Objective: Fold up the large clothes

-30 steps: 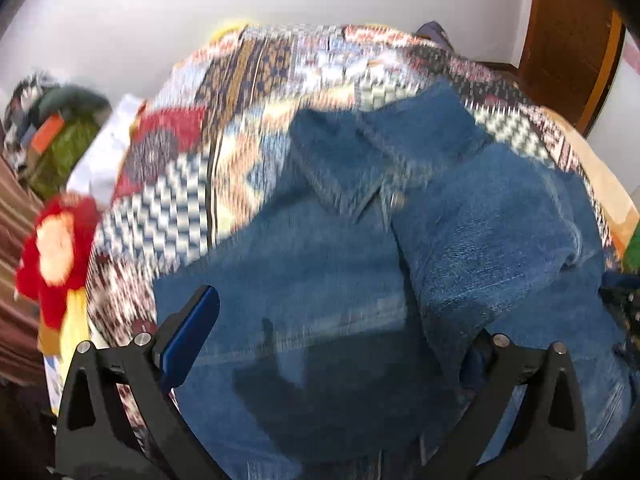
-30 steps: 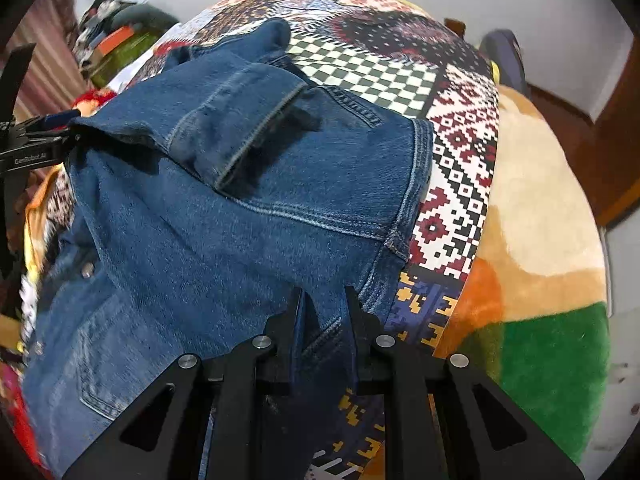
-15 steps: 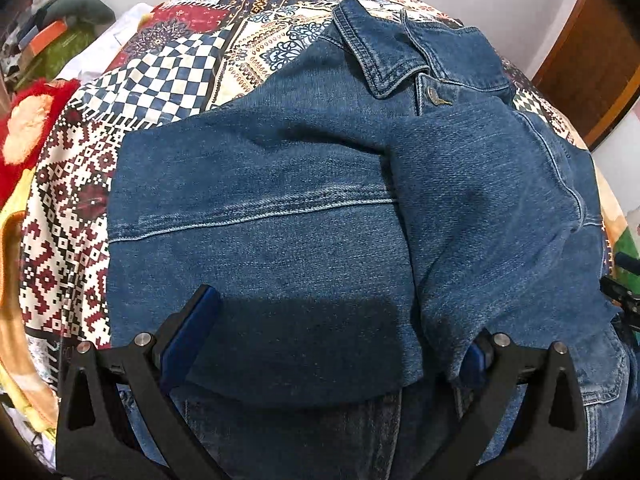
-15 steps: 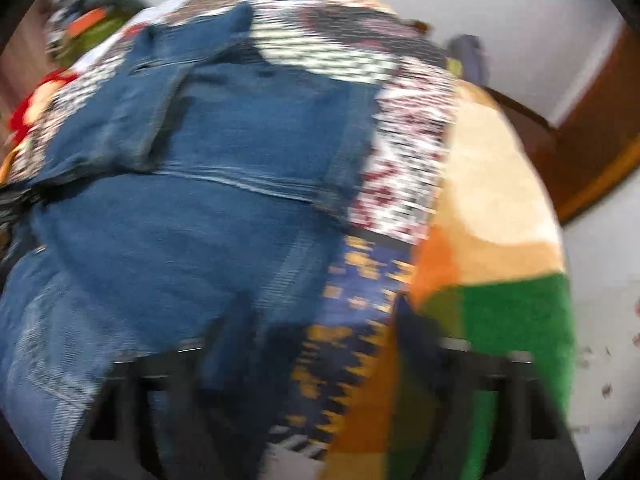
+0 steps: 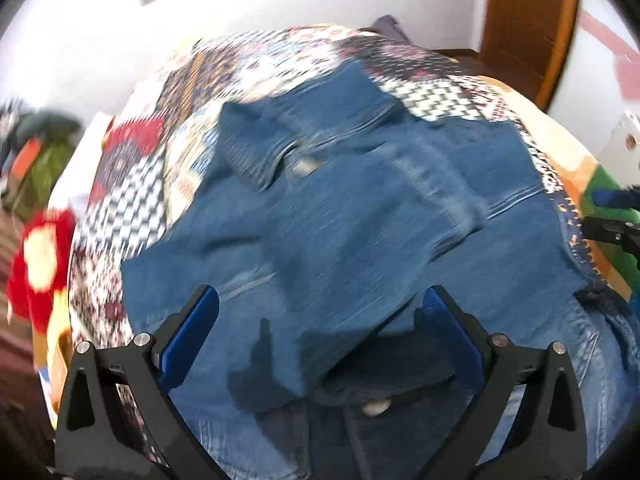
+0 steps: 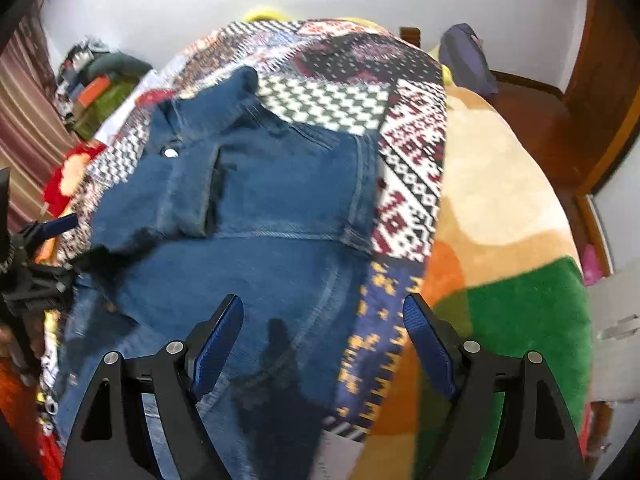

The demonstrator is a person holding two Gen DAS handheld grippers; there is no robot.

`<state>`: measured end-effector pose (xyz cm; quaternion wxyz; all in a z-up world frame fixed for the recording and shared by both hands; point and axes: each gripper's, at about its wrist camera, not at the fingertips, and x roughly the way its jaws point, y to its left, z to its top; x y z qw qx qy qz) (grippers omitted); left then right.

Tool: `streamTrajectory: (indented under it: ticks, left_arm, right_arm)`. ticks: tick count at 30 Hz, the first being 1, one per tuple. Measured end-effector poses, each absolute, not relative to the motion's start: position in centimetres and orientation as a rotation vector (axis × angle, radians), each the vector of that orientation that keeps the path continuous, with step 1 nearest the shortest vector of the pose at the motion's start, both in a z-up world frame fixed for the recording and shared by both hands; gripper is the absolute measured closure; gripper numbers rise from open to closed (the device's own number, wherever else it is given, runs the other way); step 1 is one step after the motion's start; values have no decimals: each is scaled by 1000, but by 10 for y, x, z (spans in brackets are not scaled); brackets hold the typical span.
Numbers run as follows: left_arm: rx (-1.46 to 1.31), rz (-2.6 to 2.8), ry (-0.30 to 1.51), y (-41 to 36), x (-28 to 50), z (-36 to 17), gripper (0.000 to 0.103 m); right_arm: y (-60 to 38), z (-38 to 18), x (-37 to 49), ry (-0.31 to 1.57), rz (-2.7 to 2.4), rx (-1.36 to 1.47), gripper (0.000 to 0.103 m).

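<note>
A blue denim jacket (image 5: 360,216) lies on a patterned bedspread (image 5: 168,168), its collar at the far end and both sleeves folded in over the body. It also shows in the right wrist view (image 6: 256,216). My left gripper (image 5: 320,328) is open and empty above the jacket's near part. My right gripper (image 6: 324,332) is open and empty above the jacket's near right edge. The right gripper also shows at the right edge of the left wrist view (image 5: 612,216).
A red and yellow plush toy (image 5: 40,256) lies at the bed's left edge. A fleece blanket (image 6: 512,280) in green, orange and cream covers the bed's right side. Piled clothes (image 6: 96,88) stand at the far left. A wooden door (image 5: 528,20) is at the far right.
My right gripper was shut on the jacket's edge a second ago; it has opened and let go. Both grippers have risen and drawn back from the jacket. The views are blurred by motion.
</note>
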<state>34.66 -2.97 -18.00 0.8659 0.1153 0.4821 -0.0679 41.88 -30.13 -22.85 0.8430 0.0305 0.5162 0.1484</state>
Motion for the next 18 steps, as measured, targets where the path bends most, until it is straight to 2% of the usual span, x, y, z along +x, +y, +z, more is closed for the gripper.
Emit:
streamTrajectory:
  ticks: [7,8,12,15,17,18]
  left_arm:
    - [339,-211,1058,-71,382,-207,0]
    - [370,-205,1052,-76,387,-214,4]
    - [408,-177,1036,-81,395,-228,6]
    - [410,-177,1006,-80,392,-225,23]
    - [422,-167,991,-82,390,-224,46]
    - [430,-156,980,-81,389,-222,51]
  right_arm:
    - [-291,-239,428,1124,353,87,22]
    - [-290,-242,429,1133,352,88,22]
    - [-295,-256,434,1167,345,110,22]
    - [-299,-264,437,1190,333,120,22]
    - [-300,-268,439,1205,325,123,23]
    - [-300,-270,440,1213,322,122,22]
